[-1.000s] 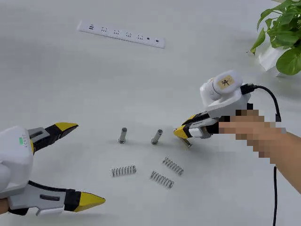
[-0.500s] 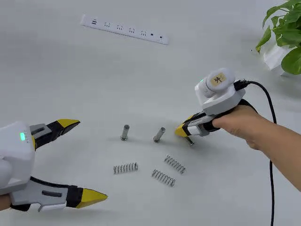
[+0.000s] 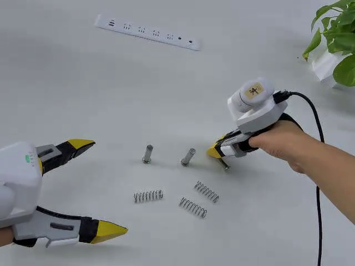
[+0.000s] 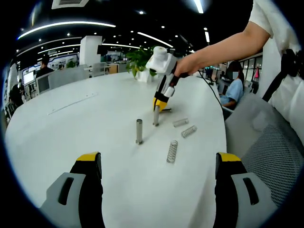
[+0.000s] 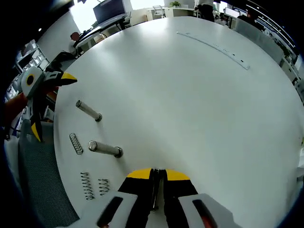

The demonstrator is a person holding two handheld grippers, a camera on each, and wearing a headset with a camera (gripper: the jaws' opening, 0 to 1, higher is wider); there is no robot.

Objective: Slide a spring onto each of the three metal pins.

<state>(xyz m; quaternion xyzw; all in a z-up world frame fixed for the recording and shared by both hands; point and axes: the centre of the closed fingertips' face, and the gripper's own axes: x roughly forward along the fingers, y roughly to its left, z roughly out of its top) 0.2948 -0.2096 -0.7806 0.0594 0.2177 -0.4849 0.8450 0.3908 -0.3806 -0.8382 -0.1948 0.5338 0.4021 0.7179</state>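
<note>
- A hand (image 3: 283, 141) holds my right gripper (image 3: 217, 152). The forearm reaches in from the table's right edge, and the gripper's nose tips down toward the middle of the table.
- Its jaws are together, clamped on a held pin (image 3: 223, 164) that pokes out at a slant below the yellow tips, down near the tabletop. I cannot tell whether the pin touches it.
- My left gripper (image 3: 97, 187) sits low by the near left corner. It is roughly level, points toward the parts, and its jaws are wide apart.
- Two more pins stand upright mid-table: the left pin (image 3: 147, 153), and the right pin (image 3: 188, 157) near the right gripper's tips.
- Three springs lie flat between the pins and the near edge, each apart from the others: the left spring (image 3: 148, 195), the near spring (image 3: 193, 208) and the right spring (image 3: 206, 192).
- A power strip (image 3: 147, 32) lies toward the far edge, and a plant (image 3: 335, 33) stands at the far right corner.
</note>
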